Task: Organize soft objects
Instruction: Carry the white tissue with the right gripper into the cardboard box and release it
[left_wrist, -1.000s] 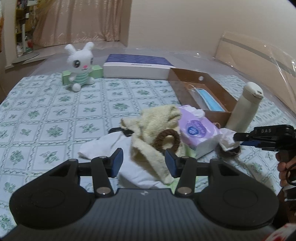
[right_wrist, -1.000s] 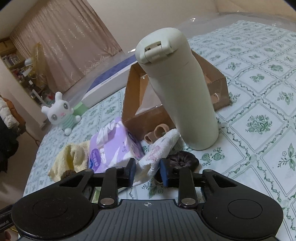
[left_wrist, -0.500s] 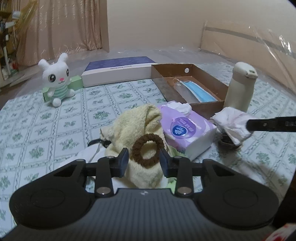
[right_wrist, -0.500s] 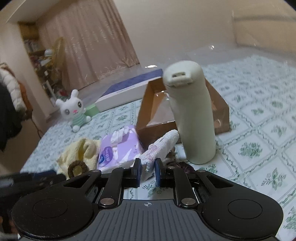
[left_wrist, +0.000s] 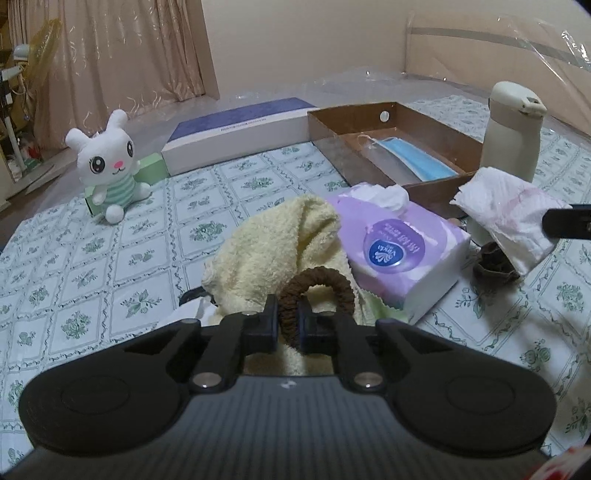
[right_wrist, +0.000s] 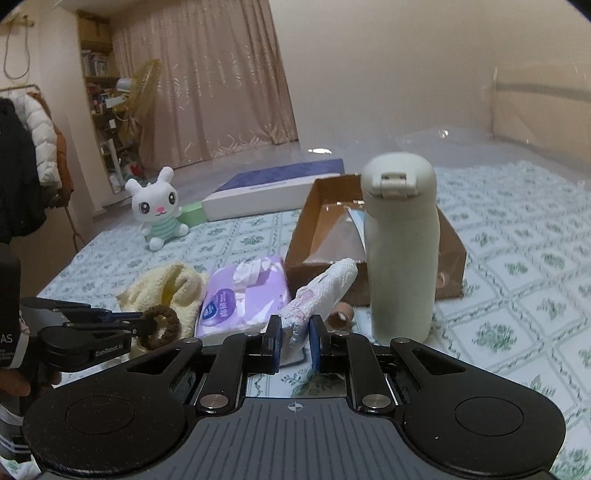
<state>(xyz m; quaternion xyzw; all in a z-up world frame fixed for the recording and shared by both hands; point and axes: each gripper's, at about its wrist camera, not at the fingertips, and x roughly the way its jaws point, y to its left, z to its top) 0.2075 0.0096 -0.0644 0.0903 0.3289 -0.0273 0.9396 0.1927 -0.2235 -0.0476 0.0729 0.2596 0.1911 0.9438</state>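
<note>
My left gripper (left_wrist: 287, 314) is closing its jaws, and the pads press on a brown scrunchie (left_wrist: 317, 280) that lies on a crumpled yellow towel (left_wrist: 273, 240). From the right wrist view the left gripper (right_wrist: 147, 325) and the scrunchie (right_wrist: 162, 328) sit low on the left. My right gripper (right_wrist: 294, 332) is shut on a white folded cloth with pink print (right_wrist: 325, 291), held off the bedspread in front of the cream bottle (right_wrist: 402, 251). The same cloth (left_wrist: 506, 218) hangs at the right of the left wrist view.
A purple tissue pack (left_wrist: 395, 251) lies beside the towel. Behind it stands a brown cardboard box (left_wrist: 347, 114) holding a blue mask (left_wrist: 417, 158). A dark scrunchie (left_wrist: 495, 262) lies under the cloth. A plush rabbit (left_wrist: 110, 162) and a flat white-blue box (left_wrist: 236, 133) stand farther back.
My left gripper came forward and down over the towel and closed from wide open onto the brown scrunchie. My right gripper rolled level and lifted the white cloth slightly.
</note>
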